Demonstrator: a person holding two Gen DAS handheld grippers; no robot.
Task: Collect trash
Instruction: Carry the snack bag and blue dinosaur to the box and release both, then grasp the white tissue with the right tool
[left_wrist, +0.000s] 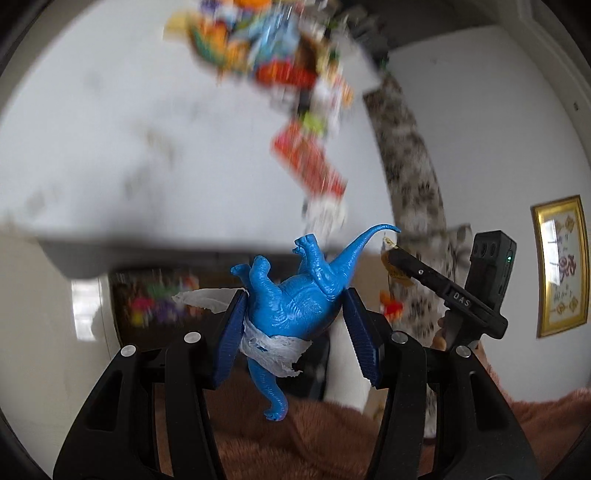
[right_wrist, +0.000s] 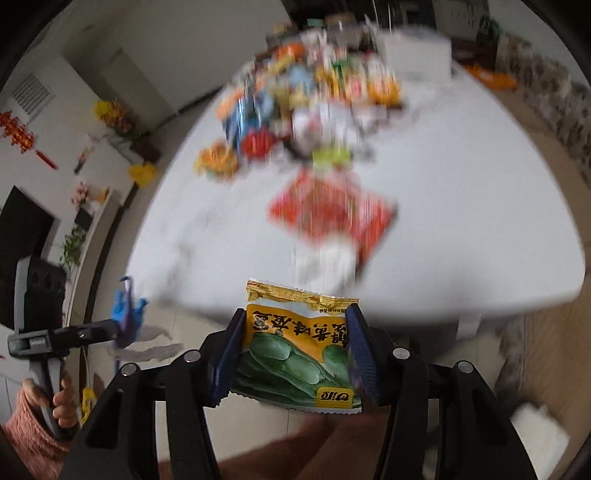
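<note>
My left gripper (left_wrist: 295, 300) is shut on a blue toy dinosaur (left_wrist: 314, 273), held belly-up with torn white tissue (left_wrist: 273, 350) wrapped around it. The right wrist view shows that gripper (right_wrist: 123, 326) at the left with the dinosaur (right_wrist: 125, 306) and trailing tissue (right_wrist: 147, 350). My right gripper (right_wrist: 297, 314) is shut on a yellow and green snack packet (right_wrist: 295, 354), its pads pressing both sides. In the left wrist view the right gripper (left_wrist: 392, 255) sits to the right, with a yellow scrap at its tip. Both hang off the near edge of the white table (right_wrist: 480, 221).
A blurred pile of bright wrappers (right_wrist: 314, 103) covers the table's far part, with a red packet (right_wrist: 332, 210) nearer. A white box (right_wrist: 417, 55) stands at the back. A hand in a pink sleeve (right_wrist: 33, 424) holds the left gripper. Brown fuzzy fabric (left_wrist: 295, 443) lies below.
</note>
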